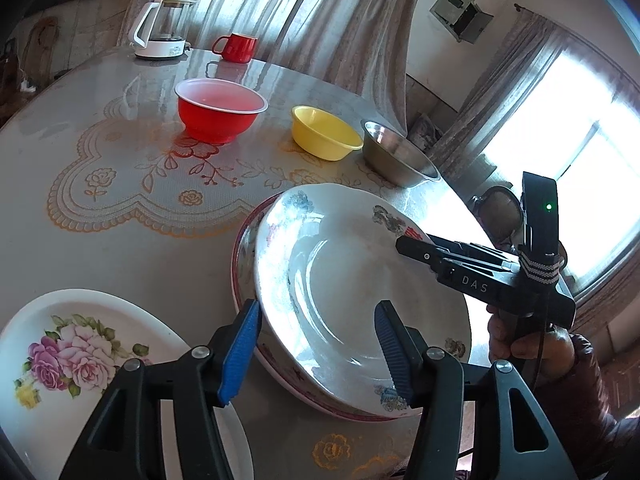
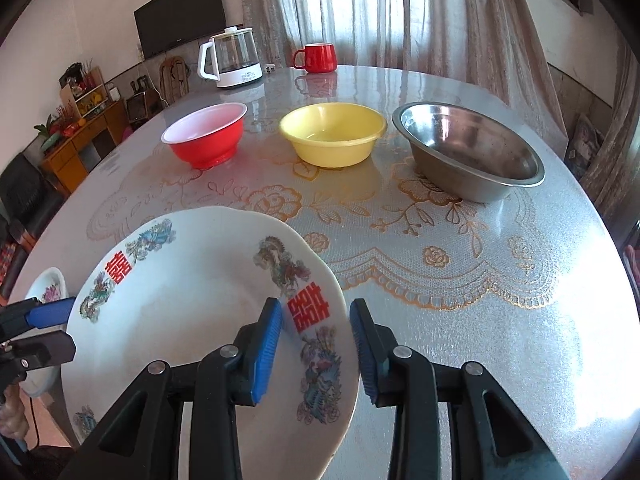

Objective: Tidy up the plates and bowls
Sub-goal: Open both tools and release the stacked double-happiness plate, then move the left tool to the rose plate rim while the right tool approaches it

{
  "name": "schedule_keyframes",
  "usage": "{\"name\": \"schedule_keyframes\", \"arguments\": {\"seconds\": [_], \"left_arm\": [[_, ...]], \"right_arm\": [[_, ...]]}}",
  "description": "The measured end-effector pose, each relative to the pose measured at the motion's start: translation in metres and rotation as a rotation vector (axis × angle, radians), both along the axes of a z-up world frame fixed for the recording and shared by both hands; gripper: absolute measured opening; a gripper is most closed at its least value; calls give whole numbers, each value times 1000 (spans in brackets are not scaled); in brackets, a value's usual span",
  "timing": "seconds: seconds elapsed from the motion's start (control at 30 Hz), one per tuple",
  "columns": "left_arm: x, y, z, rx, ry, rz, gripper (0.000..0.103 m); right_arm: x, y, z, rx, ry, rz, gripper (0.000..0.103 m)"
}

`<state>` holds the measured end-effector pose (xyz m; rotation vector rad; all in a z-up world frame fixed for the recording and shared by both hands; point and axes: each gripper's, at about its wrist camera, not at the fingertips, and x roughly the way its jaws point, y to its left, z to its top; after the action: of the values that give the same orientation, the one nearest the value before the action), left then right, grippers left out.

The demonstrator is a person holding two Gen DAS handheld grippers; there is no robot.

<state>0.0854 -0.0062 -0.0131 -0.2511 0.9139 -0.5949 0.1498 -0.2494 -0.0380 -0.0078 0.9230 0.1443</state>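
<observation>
Between both grippers' open pads sits the plate (image 2: pixel 192 312).

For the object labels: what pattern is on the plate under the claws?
White plate with red double-happiness characters and dragon-and-phoenix motifs; clearest in the right wrist view.

glossy glazed plate (image 2: pixel 192 320), shiny steel bowl (image 2: pixel 472 152), glossy plastic tablecloth (image 2: pixel 480 288)

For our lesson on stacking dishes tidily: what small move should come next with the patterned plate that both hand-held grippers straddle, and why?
Probably the right hand-held gripper should ease the patterned plate down flat and centred on the red-rimmed plate beneath. It seems tilted and offset there, and the left hand-held gripper stands open around its rim.
</observation>
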Motion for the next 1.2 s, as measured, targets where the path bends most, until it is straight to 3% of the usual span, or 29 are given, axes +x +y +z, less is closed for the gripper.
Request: {"name": "schedule_keyframes", "arguments": {"seconds": [0.2,0.37,0.83,1.2], "left_arm": [[-1,0,1,20,-9,25,63],[-4,-1,1,33,-18,24,63],[-10,5,4,90,-35,69,67],[-12,7,6,102,-39,81,68]], "right_arm": [[0,7,-1,-8,-23,-26,38],[-2,18,-3,-76,-45,-29,42],[-12,12,5,-16,-48,-100,43],[-25,10,28,21,-116,-126,47]]}}
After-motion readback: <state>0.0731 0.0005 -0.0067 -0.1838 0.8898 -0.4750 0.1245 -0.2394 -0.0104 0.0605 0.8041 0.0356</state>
